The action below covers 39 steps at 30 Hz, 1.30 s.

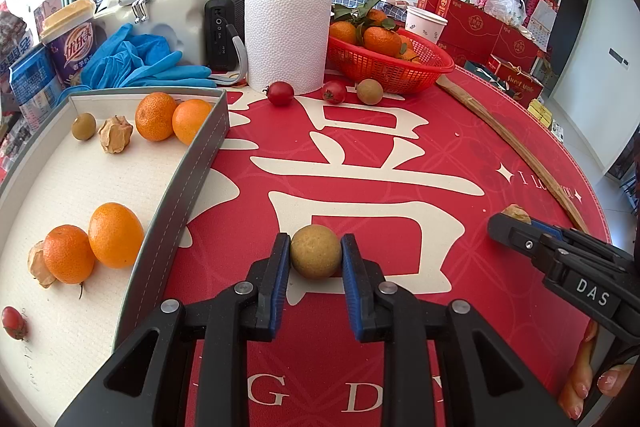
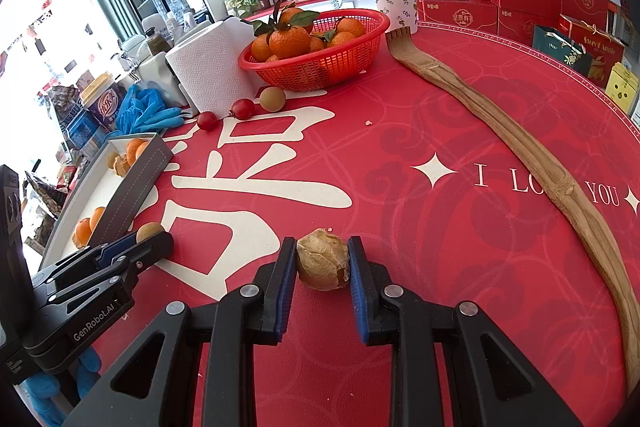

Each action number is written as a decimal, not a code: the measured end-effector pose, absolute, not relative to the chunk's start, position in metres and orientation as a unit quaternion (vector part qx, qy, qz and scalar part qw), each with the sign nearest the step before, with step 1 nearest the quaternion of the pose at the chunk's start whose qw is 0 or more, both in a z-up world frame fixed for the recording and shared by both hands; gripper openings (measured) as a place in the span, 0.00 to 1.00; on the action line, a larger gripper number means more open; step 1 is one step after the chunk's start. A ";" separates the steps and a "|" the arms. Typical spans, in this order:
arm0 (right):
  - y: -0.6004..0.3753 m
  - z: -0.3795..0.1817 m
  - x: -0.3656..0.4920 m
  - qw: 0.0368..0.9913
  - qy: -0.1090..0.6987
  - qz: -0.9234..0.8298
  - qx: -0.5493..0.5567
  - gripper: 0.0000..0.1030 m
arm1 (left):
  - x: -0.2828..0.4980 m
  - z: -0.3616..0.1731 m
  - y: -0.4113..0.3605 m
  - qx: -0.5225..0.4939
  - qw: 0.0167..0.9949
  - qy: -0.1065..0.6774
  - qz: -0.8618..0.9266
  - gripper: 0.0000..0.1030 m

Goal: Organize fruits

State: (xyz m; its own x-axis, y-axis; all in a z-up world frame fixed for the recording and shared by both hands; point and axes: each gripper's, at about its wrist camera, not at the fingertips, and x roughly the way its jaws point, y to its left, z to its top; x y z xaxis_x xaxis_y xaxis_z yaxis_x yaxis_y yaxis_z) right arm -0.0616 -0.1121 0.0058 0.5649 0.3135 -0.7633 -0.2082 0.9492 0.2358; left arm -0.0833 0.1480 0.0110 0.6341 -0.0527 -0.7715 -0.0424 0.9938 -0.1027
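**A:** Both loaded? The left gripper [image 1: 315, 255] is pinching the longan [image 1: 315, 256], the right gripper [image 2: 322, 259] squeezes the husked physalis [image 2: 323, 259], both low over the red bench [image 2: 400, 147].

**B:** Yep. I'd lift straight up, clear the tray [image 1: 176, 187] wall, and go gentle: papery tan husk, torn at one side.

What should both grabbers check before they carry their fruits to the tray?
1. Left gripper pinches the longan on both sides: ok.
2. Right gripper pinches the husked berry on both sides: ok.
3. Fruits lifted off the red mat: cannot tell.
4. Bare spot in the tray for them: ok.
5. Tray wall stands in the way, lift over it: not ok yet.
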 end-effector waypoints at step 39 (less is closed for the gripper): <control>-0.119 0.008 -0.060 0.887 0.428 0.156 0.078 0.25 | -0.089 0.013 0.157 -0.076 0.906 0.416 -0.001 0.27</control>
